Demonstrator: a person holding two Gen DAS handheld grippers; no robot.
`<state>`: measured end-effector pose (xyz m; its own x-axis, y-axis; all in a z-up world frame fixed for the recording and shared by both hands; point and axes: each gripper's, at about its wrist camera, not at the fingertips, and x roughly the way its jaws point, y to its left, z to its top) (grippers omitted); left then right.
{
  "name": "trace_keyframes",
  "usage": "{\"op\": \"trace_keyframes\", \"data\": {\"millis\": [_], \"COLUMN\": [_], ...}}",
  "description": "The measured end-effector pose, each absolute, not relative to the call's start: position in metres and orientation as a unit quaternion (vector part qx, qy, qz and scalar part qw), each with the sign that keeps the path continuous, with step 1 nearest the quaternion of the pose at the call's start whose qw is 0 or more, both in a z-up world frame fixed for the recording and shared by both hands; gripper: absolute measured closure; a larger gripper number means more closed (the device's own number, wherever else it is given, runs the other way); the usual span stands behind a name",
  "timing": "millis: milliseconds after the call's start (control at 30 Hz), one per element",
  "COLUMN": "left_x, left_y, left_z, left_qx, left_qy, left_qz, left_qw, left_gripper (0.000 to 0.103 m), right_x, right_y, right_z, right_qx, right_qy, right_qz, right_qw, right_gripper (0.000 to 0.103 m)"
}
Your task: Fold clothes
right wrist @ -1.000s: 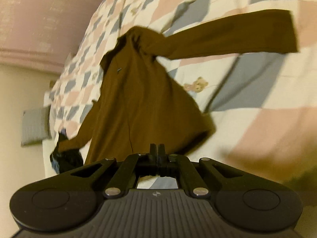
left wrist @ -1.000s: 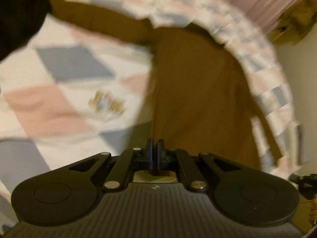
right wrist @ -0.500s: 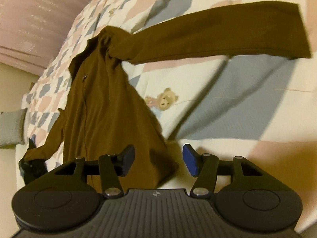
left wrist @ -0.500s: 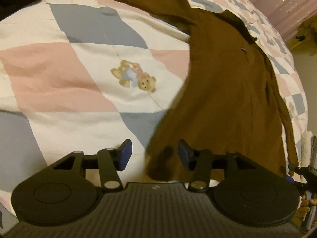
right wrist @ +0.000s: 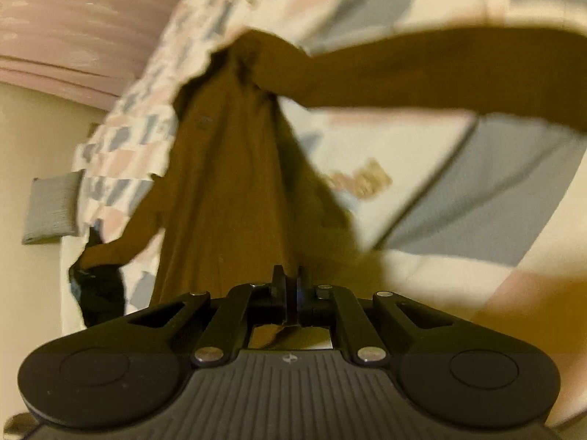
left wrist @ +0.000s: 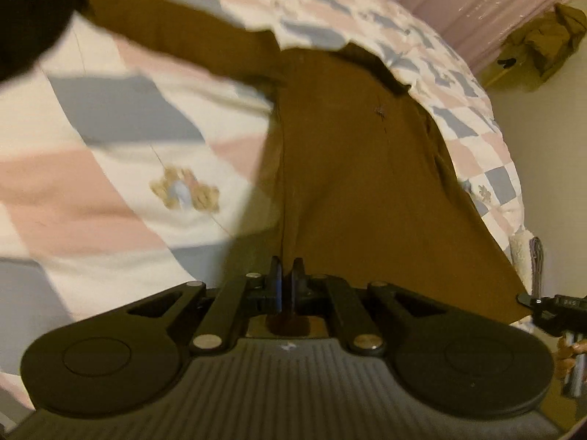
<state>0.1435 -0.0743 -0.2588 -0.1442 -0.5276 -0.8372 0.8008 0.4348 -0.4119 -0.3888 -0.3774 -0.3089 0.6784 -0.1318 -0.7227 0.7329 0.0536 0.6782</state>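
Note:
A brown long-sleeved shirt (left wrist: 352,183) lies on a checked bed quilt (left wrist: 110,190), one sleeve stretched out to the far left. My left gripper (left wrist: 287,278) is shut on the shirt's hem, lifting it off the quilt. In the right wrist view the same shirt (right wrist: 227,190) runs away from me, its sleeve (right wrist: 422,73) spread to the right. My right gripper (right wrist: 289,286) is shut on the hem's other corner, with cloth pinched between the fingers. The right gripper also shows at the right edge of the left wrist view (left wrist: 561,308).
The quilt (right wrist: 458,190) has pink, grey and white patches and a teddy bear print (left wrist: 185,192). Pink curtains (left wrist: 477,3) hang behind the bed. A brown cloth heap (left wrist: 546,33) sits at the far right. A grey towel (right wrist: 51,209) hangs by the bed's edge.
Half a second ago both grippers were open over the hem. Both have now shut on the hem and raised it; the view is blurred by motion.

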Motion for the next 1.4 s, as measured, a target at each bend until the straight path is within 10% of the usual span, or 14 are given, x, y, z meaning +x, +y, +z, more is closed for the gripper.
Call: {"op": "trace_keyframes", "data": {"millis": [300,500,633,1067,1400], "left_x": [0.101,0.092,0.092,0.058,0.050], "left_y": [-0.082,-0.078,-0.074,-0.115,-0.177], "left_z": [-0.366,-0.342,-0.306,-0.344,-0.280], "left_qx": [0.253,0.321,0.295,0.374,0.326], "left_qy": [0.579,0.539,0.507,0.553,0.514], "left_qz": [-0.445,-0.428,-0.438,-0.442,-0.457], "left_qw": [0.634,0.651,0.681,0.598,0.648], "left_gripper": [0.096,0.085,0.087,0.084,0.079], "right_x": [-0.405,-0.401,-0.402,-0.367,-0.496], "right_y": [-0.355,-0.351,-0.351,-0.337,-0.403], "right_z": [-0.338,-0.383,-0.355,-0.358,-0.292], "right_qx": [0.617,0.632,0.587,0.515,0.535], "right_qy": [0.288,0.312,0.350,0.431,0.280], "right_qz": [-0.355,-0.385,-0.402,-0.389,-0.539], "right_qw": [0.641,0.596,0.609,0.630,0.588], "right_gripper": [0.099,0.097,0.077,0.087,0.063]}}
